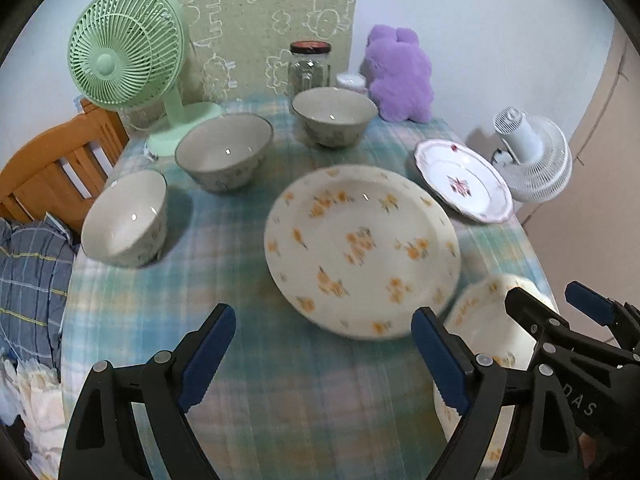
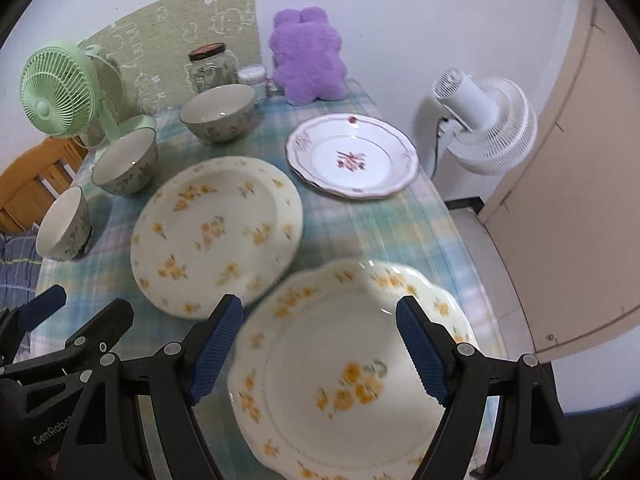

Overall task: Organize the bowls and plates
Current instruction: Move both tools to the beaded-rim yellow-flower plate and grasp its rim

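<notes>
Three grey bowls stand on the checked tablecloth: near left, middle, far. A round yellow-flowered plate lies mid-table. A pink-flowered plate lies at the far right. A scalloped yellow-flowered plate lies nearest. My left gripper is open and empty above the cloth in front of the round plate. My right gripper is open and empty over the scalloped plate.
A green desk fan, a glass jar, a small white container and a purple plush toy stand along the table's back. A white fan stands beyond the table's right edge. A wooden chair stands at the left.
</notes>
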The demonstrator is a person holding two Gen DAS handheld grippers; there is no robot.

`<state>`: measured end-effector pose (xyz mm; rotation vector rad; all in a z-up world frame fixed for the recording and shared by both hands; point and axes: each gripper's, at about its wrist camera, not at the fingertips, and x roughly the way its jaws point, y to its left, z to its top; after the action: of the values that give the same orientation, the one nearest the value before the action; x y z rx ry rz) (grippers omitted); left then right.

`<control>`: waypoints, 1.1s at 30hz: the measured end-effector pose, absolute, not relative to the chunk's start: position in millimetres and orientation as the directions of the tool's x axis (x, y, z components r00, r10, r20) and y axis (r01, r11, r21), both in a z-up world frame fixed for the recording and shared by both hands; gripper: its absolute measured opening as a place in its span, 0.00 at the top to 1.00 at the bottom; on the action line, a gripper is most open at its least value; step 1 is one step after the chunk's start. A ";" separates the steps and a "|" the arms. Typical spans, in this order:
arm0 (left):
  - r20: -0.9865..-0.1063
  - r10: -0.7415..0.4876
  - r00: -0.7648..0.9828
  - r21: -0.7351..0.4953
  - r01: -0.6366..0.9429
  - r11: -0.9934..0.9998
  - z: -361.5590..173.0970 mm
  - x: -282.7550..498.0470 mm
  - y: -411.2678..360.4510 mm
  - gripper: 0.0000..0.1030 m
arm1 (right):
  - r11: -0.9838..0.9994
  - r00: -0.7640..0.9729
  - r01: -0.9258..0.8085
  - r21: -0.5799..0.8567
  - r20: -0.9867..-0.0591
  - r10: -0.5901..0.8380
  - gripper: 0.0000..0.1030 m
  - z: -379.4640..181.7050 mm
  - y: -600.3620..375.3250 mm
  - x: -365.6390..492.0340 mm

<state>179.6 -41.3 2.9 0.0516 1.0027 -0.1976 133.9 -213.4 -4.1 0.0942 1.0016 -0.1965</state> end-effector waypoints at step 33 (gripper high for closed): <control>-0.934 -0.036 0.356 -0.001 0.100 0.995 -89.2 291.9 -49.2 0.39 | 0.993 0.404 0.117 0.036 -0.915 -0.015 0.42 -92.7 -212.0 282.0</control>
<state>291.9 -49.2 -89.2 0.0598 1.2034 -0.0881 282.0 -212.0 -92.7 0.0991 1.1527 -0.0830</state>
